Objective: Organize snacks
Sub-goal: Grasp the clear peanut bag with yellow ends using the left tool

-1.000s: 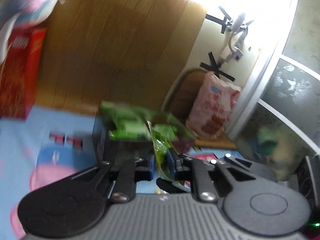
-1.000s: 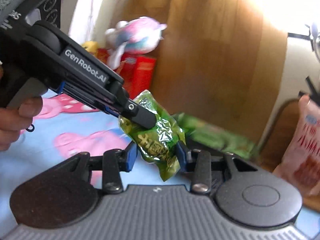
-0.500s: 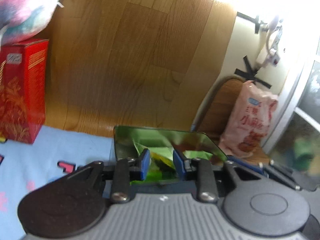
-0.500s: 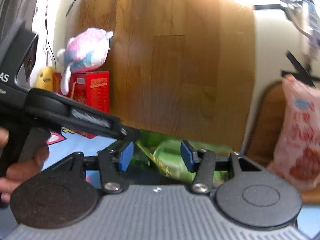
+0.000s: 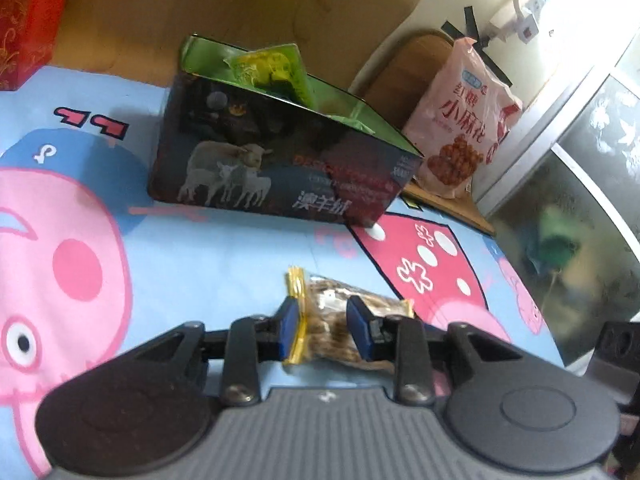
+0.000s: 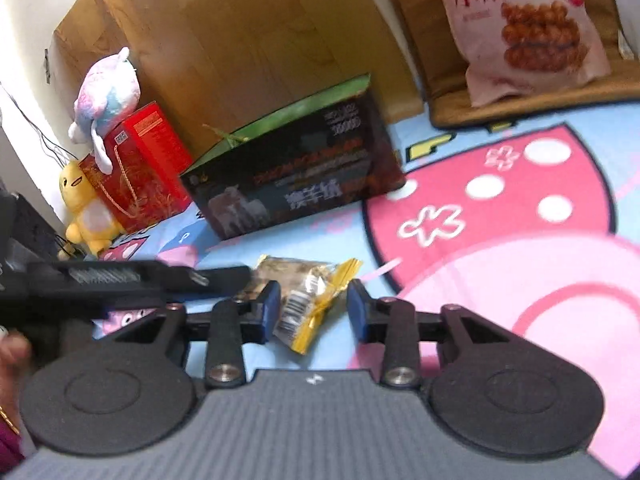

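Note:
A clear snack packet with gold ends (image 5: 340, 312) lies on the blue cartoon mat. My left gripper (image 5: 323, 330) is open, with its blue pads either side of the packet. In the right wrist view the same packet (image 6: 304, 296) lies between the open pads of my right gripper (image 6: 314, 312), and the left gripper reaches to it from the left. A dark open box with sheep on it (image 5: 276, 168) stands behind, with a green snack bag (image 5: 272, 68) sticking out of its top. The box also shows in the right wrist view (image 6: 300, 176).
A pink bag of fried snacks (image 5: 464, 120) leans on a wooden chair at the right, also in the right wrist view (image 6: 520, 28). A red box (image 6: 140, 168) with a plush toy on it and a yellow plush stand at the left. A wooden board backs the mat.
The green snack bag has left my grippers and now sits in the box. Both grippers have dropped from the box down to the gold-ended packet on the mat.

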Motion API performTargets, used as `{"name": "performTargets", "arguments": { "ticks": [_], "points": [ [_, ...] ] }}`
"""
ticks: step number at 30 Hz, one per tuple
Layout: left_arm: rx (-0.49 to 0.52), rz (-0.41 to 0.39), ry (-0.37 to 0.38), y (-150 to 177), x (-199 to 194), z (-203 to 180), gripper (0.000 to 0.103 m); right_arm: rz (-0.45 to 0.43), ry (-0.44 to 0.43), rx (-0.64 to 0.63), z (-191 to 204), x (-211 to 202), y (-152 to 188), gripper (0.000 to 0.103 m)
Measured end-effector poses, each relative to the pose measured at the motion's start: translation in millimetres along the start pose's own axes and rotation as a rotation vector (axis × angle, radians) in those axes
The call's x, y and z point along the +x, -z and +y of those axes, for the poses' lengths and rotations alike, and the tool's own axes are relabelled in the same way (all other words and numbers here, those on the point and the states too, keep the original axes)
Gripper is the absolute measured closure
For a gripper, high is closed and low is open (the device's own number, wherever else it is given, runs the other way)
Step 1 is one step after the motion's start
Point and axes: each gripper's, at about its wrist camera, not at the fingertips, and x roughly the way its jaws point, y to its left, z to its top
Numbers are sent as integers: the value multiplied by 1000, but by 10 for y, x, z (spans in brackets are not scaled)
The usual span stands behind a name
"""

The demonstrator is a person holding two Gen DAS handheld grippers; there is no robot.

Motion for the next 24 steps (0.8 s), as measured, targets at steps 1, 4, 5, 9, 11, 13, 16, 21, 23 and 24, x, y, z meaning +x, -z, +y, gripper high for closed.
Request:
{"name": "performTargets", "arguments": {
  "ticks": [1,4,5,9,11,13,16,21,23,24],
  "points": [
    [0,8,1,6,-5,-22,74,-2,-1,-4,30,25,13,64],
    [-27,19,18,91,-114,-10,74,14,-28,-29,110,-23,107,64],
    [-30,17,17,127,-164,-2,74,17,-33,-49,156,-35,123,64],
    [-81,4,26,302,-417,101,74,44,-80,-85,284,-87,233,64],
    [-98,-8,29,399,-614,168,74,59,-112,-114,355,-116,280,64],
    [-105,-17,31,491,-755,201,74,75,-136,-180,451,-149,342,62],
    [-110,-20,33,626,-924,251,73,100,-169,-279,594,-194,450,50],
    [-108,-30,33,706,-1088,304,60,102,-169,-451,804,-281,651,42],
    [-111,-33,31,703,-1090,301,58,90,-138,-512,864,-284,709,42],
    [-106,-34,29,705,-1078,293,58,85,-125,-532,884,-277,726,42]
  ]
}}
